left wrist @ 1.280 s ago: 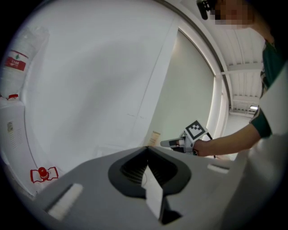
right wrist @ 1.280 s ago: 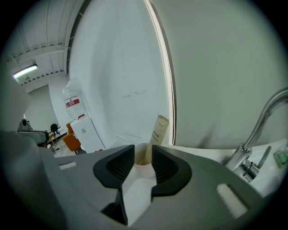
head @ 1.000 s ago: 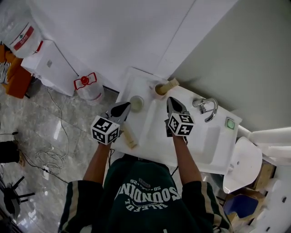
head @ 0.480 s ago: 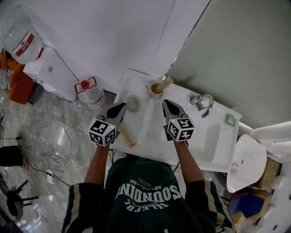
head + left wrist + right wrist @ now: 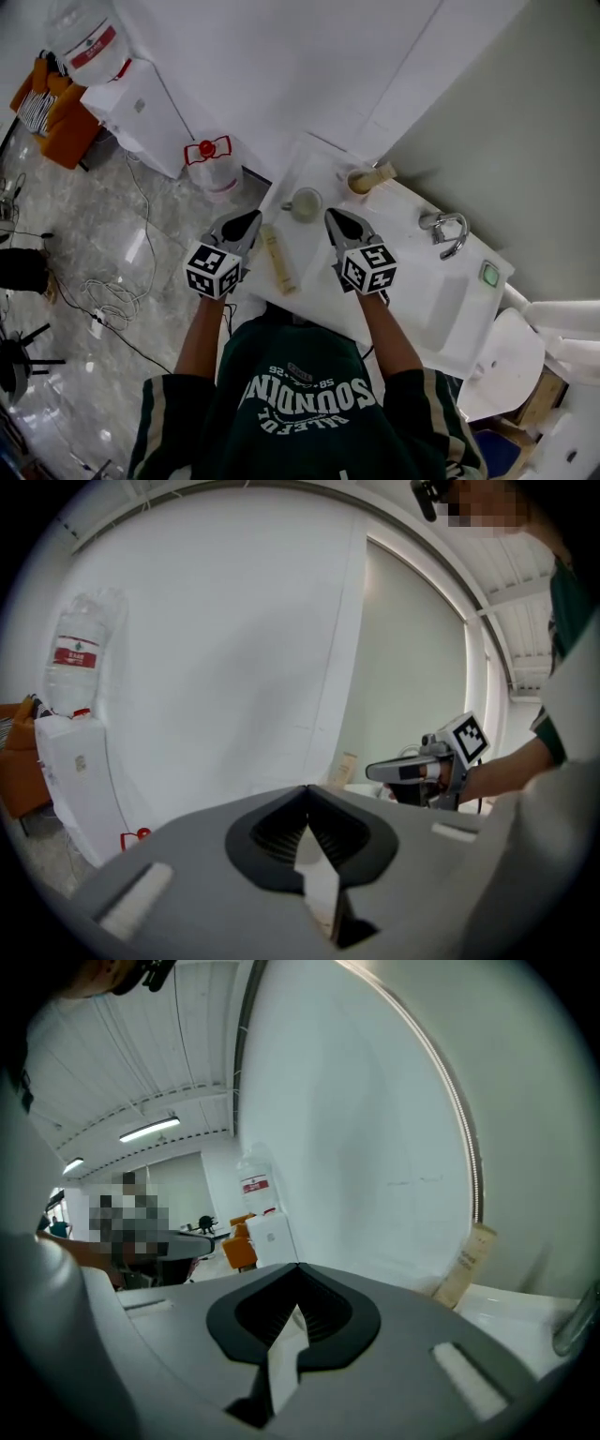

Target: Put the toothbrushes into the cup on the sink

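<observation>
Both jaws are seen closed, tip against tip, with nothing held between them: the left gripper [image 5: 250,219] [image 5: 307,795] is held over the left edge of the sink's white surface [image 5: 311,251], and the right gripper [image 5: 333,217] [image 5: 298,1270] is held over the middle of that surface, well apart from the left one. A long beige toothbrush box [image 5: 279,260] is laid flat along the left edge of the surface, just beside the left gripper's jaws and untouched by them. A pale cup [image 5: 305,203] is placed near the far left corner, beyond the end of that box. A second cup [image 5: 357,182] is placed at the far edge against the wall, and a second beige box [image 5: 382,172] [image 5: 466,1266] is seen leaning in it. A chrome tap [image 5: 448,231] is mounted further right along the far edge. A water bottle with a red cap [image 5: 214,163] is seen on the floor beyond the left edge.
</observation>
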The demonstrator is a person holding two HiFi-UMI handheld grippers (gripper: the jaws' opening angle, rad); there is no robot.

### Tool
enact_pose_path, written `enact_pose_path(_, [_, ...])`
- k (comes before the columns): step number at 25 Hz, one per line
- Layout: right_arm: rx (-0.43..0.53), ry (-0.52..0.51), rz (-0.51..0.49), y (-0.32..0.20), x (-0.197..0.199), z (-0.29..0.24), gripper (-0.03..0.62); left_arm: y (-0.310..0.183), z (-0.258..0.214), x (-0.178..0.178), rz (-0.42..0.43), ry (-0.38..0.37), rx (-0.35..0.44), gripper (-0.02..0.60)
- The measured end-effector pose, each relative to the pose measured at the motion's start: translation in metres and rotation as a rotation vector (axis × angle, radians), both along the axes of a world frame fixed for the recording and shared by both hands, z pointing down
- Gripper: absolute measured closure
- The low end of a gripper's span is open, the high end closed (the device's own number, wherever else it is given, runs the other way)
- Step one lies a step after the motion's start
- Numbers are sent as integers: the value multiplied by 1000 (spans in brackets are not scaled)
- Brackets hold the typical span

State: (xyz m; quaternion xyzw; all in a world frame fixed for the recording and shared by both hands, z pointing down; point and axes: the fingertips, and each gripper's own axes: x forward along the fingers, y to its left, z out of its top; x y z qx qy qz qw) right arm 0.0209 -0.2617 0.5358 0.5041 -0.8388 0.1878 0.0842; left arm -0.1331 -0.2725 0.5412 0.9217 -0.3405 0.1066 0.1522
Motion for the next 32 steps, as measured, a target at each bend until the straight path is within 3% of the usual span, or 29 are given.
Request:
enact_pose_path(5, [-159, 26, -217, 13, -68, 40, 591, 7, 11, -36, -71, -3, -27, 531])
enact_pose_path(8, [-236, 59, -275, 21, -95, 70, 589, 11, 16, -48, -96, 0, -40, 531])
enact_pose_path(10, [-280, 75, -291, 25, -109, 86, 575, 14, 18, -54, -103, 1, -46, 531])
enact_pose_path(16, [-387, 169, -308, 30, -126, 137, 421, 16, 26, -64, -119, 6, -64, 531])
enact_pose_path(21, [-450, 238, -345, 37, -142, 169, 352, 16, 30, -81, -143, -3, -70, 531])
enact_pose_path(26, [-453, 355, -311, 31, -147, 190, 352, 22, 34, -94, -165, -4, -84, 531])
enact_pose_path(32, [-540, 441, -336, 33, -155, 211, 354, 23, 40, -105, -191, 0, -100, 531])
